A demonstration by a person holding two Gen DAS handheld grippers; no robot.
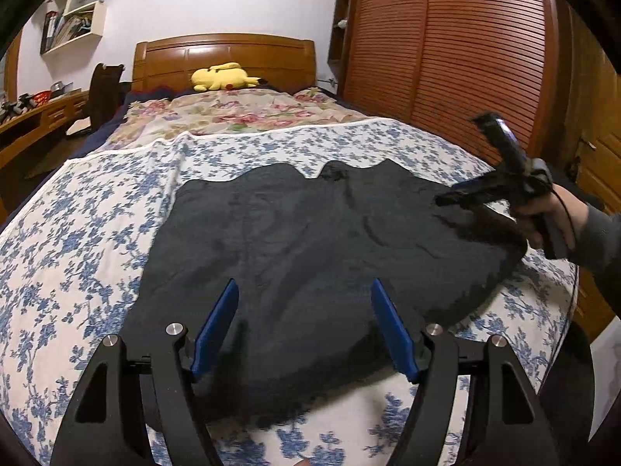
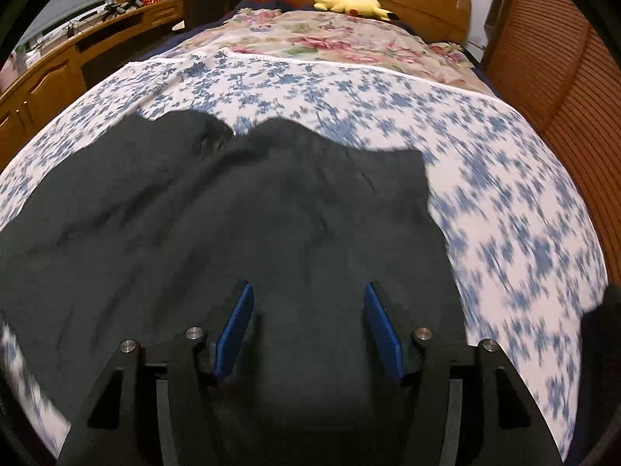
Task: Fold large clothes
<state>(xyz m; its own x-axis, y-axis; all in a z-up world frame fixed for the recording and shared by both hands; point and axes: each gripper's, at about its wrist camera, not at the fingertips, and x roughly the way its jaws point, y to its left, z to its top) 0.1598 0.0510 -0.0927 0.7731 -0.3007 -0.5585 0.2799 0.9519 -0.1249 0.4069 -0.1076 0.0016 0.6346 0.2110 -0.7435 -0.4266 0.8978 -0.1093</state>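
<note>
A large black garment [image 1: 310, 248] lies spread flat on the blue-flowered sheet [image 1: 77, 233] of the bed; it also shows in the right wrist view [image 2: 233, 225]. My left gripper [image 1: 304, 291] is open and empty, hovering over the garment's near part. My right gripper [image 2: 306, 295] is open and empty above the garment's right part. The right gripper also shows in the left wrist view [image 1: 458, 209], held over the garment's right edge, its jaws apart. The right wrist view is blurred.
A pink-flowered quilt [image 1: 240, 112] and a yellow plush toy [image 1: 223, 76] lie at the wooden headboard [image 1: 225, 54]. A slatted wooden wardrobe [image 1: 465, 58] stands right of the bed. A wooden desk [image 2: 58, 66] with a dark chair [image 1: 104, 89] stands left.
</note>
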